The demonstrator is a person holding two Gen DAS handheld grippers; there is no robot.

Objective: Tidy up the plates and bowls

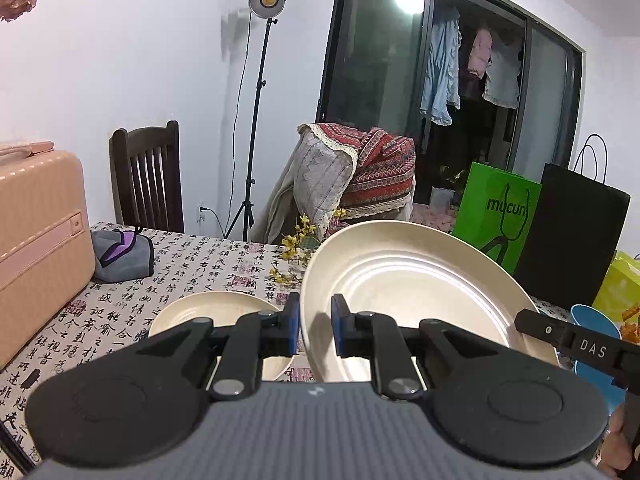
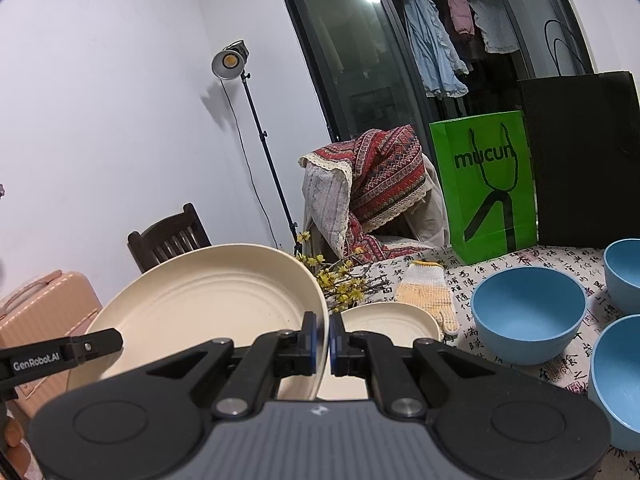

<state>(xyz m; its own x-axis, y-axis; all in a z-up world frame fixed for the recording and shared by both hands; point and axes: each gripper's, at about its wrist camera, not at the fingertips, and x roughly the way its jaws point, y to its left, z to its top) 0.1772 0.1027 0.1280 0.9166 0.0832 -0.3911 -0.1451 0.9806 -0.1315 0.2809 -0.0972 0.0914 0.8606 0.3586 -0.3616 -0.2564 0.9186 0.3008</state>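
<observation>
A large cream plate hangs tilted above the table, between both grippers. My right gripper is shut on its right rim, and the plate fills the left of the right wrist view. My left gripper stands open with the plate's left rim between its jaws, close to the left pad. A second, smaller cream plate lies flat on the table below; in the right wrist view this plate is just right of my fingers. Three blue bowls stand at the right.
A knitted glove and yellow flower sprigs lie behind the plates. A green bag and a black bag stand at the back right. A pink suitcase and a grey cloth occupy the left.
</observation>
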